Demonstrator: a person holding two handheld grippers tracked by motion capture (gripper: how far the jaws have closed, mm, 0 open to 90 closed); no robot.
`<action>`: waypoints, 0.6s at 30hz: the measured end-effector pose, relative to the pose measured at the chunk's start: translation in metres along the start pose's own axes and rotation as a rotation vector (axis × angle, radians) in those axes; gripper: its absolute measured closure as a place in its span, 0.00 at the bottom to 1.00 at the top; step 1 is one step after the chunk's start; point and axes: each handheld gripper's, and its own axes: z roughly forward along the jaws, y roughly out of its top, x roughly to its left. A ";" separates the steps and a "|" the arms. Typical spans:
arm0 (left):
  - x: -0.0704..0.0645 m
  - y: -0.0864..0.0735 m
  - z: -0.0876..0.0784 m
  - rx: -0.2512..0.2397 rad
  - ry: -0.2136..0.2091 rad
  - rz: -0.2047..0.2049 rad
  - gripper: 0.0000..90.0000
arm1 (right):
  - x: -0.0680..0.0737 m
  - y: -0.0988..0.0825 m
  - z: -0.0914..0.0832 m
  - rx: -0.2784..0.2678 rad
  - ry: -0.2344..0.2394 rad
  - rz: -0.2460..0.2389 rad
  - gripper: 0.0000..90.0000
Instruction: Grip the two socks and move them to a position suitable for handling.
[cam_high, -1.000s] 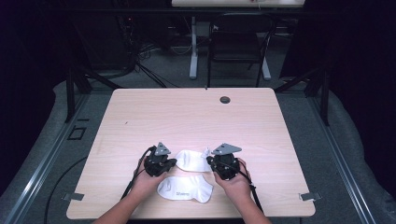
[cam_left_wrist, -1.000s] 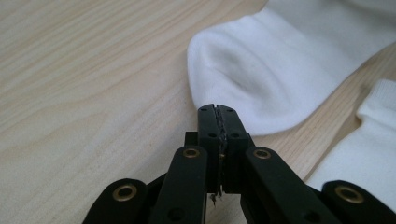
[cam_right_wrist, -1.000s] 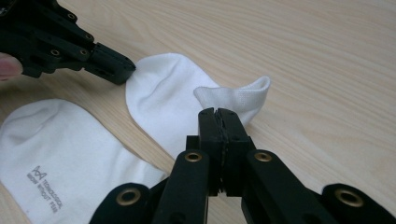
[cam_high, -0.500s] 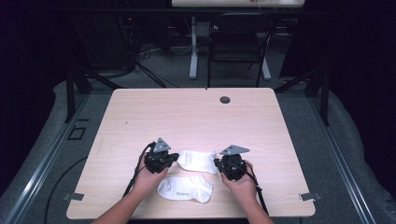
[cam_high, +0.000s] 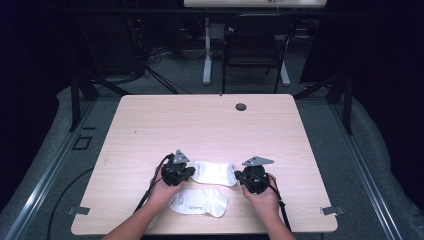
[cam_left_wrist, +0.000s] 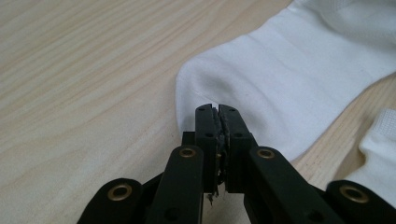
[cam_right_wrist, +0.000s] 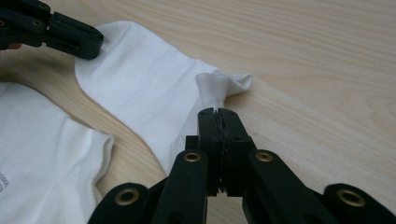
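Far sock (cam_high: 215, 172): flat on surface (cam_high: 210, 125), stretched between both grippers.
Left gripper (cam_left_wrist: 218, 122): jaws pressed together on sock's one end.
Right gripper (cam_right_wrist: 217, 122): jaws pinching other end; has drawn outward since a second ago, sock now longer, smoother.
Near sock (cam_high: 198, 202): untouched. Likely straightening for pairing.

Pale wooden table (cam_high: 210, 125) carries two white socks (cam_high: 215, 172).

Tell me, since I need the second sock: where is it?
In the high view the second sock lies near the table's near edge, between the hands, just before the stretched sock.
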 end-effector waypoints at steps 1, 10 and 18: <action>0.000 -0.001 -0.001 0.003 -0.001 0.000 0.97 | 0.000 -0.001 0.000 0.001 0.000 0.007 0.99; 0.003 -0.007 -0.007 0.001 -0.003 -0.036 0.97 | -0.003 -0.008 0.007 0.085 0.000 0.030 0.94; 0.003 -0.009 -0.008 -0.004 0.002 -0.035 0.96 | 0.013 0.007 -0.012 -0.080 0.033 -0.005 0.90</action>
